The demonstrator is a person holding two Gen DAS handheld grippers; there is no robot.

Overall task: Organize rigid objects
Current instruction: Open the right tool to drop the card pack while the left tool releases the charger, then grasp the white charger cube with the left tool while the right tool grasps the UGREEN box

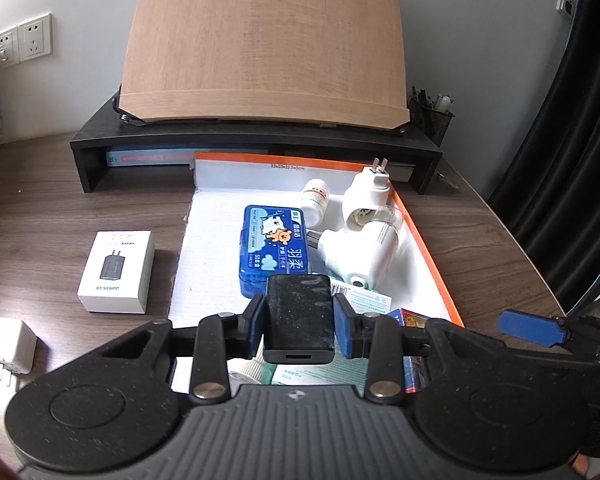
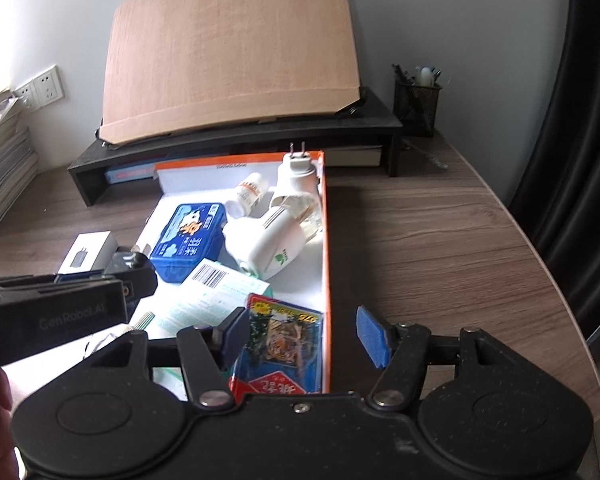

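My left gripper (image 1: 300, 320) is shut on a black rectangular device (image 1: 300, 312), held over the near end of a shallow white box with an orange rim (image 1: 428, 248). In the box lie a blue tin (image 1: 272, 244), a white bottle (image 1: 315, 200), two white plug-in units (image 1: 360, 256) and a paper leaflet (image 2: 208, 296). My right gripper (image 2: 305, 336) is open and hangs over the box's right wall (image 2: 327, 240). A colourful card pack (image 2: 286, 344) lies below it, untouched by the pads. A white charger box (image 1: 116, 272) and a white plug (image 1: 12, 346) rest on the desk to the left.
A black monitor stand (image 1: 260, 140) carrying a tilted wooden board (image 1: 260, 40) runs behind the box. A mesh pen holder (image 2: 416, 108) stands at the back right and stacked papers (image 2: 4, 168) at the left. The desk's curved edge (image 2: 572, 292) and a dark curtain lie to the right.
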